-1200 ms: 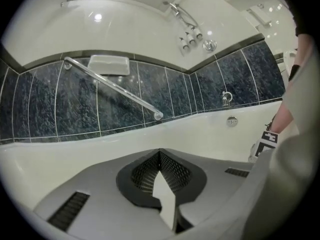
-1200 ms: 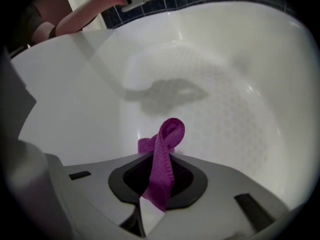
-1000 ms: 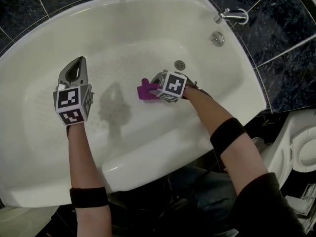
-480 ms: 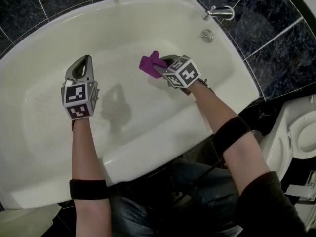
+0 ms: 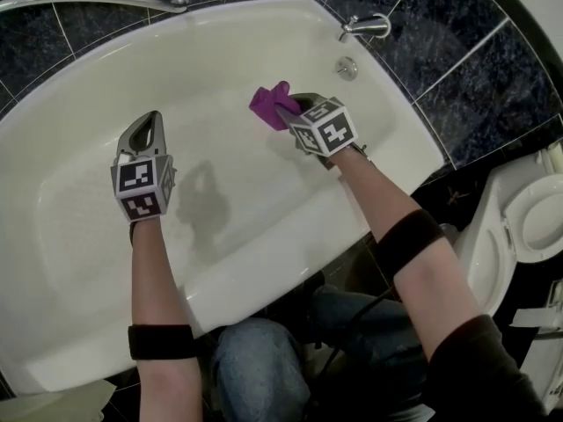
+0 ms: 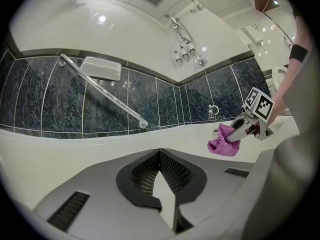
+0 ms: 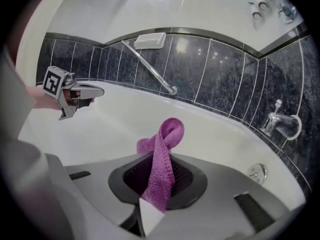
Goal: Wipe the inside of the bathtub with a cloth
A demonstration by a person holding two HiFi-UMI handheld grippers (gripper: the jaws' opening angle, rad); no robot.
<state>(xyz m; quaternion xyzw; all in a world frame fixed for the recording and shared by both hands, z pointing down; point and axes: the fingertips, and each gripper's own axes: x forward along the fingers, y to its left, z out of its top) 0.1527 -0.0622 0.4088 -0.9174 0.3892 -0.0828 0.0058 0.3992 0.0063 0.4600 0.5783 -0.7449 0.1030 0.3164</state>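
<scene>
Right tongs (image 5: 287, 111) now sit higher and nearer the faucet (image 5: 365, 27) than a second ago. Then they were low on the tub (image 5: 220, 51) floor beside the drain; now they are up by the sloped end wall below the overflow plate (image 5: 347, 67). Cloth (image 5: 269, 104) travels with them. Drain no longer in sight, covered by the arm. Left tongs (image 5: 149, 120) are about where they were, over the middle of the floor.

Right tongs: closed on the purple cloth, a fold pinched between the pads, free end curling up past the tips. In the right gripper view the cloth looks clear of the enamel, not pressed to it. Head view cannot settle contact.

Left tongs: closed, nothing between the pads, pointing along the tub toward the far wall. They touch nothing that I can see.

Progress (judgement): the floor stroke by the drain looks finished, and the cloth is either between strokes or starting on the faucet-end wall. No dirt, foam or wet track shows on the white surface, so the wiped area cannot be read off. Left to do, as far as can be judged: end wall, long back wall, the wide end under the left tongs, near side wall. Roughly early to middle of the job
</scene>
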